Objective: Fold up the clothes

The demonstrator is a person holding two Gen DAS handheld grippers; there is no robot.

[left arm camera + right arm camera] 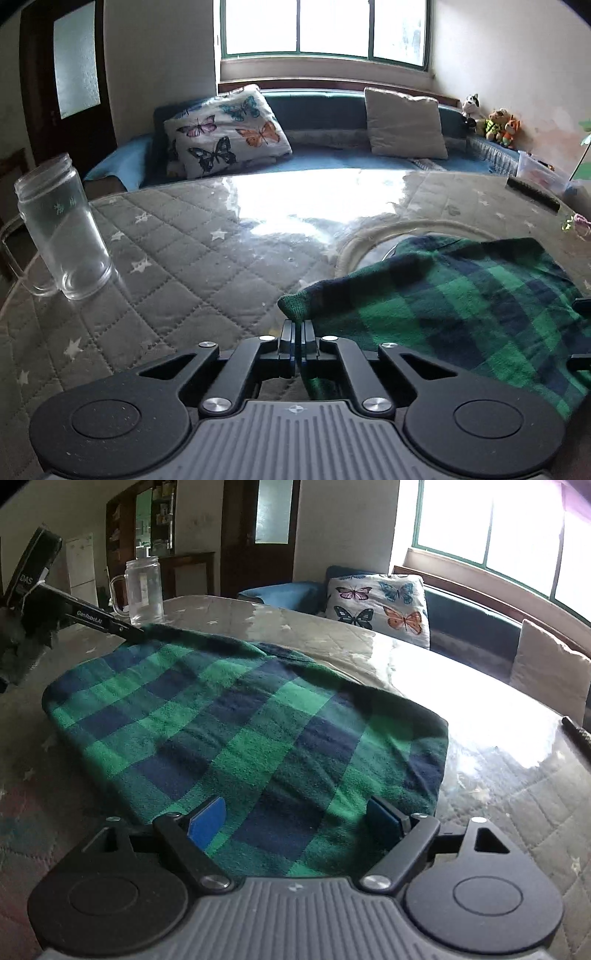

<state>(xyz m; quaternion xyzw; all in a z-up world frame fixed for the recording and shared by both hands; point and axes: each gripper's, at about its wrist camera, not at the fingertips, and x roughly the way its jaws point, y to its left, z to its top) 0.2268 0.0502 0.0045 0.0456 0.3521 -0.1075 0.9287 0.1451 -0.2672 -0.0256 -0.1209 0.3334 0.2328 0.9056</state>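
Quilted table: glass jar beside cloth.

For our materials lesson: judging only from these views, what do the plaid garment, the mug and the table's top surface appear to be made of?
Plaid garment: soft woven cloth, probably flannel; fuzzy matt nap, limp folds.
Mug: clear glass, or possibly hard plastic; see-through wall, thick base, handle.
Table surface: quilted star-print fabric, seemingly under a clear glossy sheet, since it mirrors the window glare.
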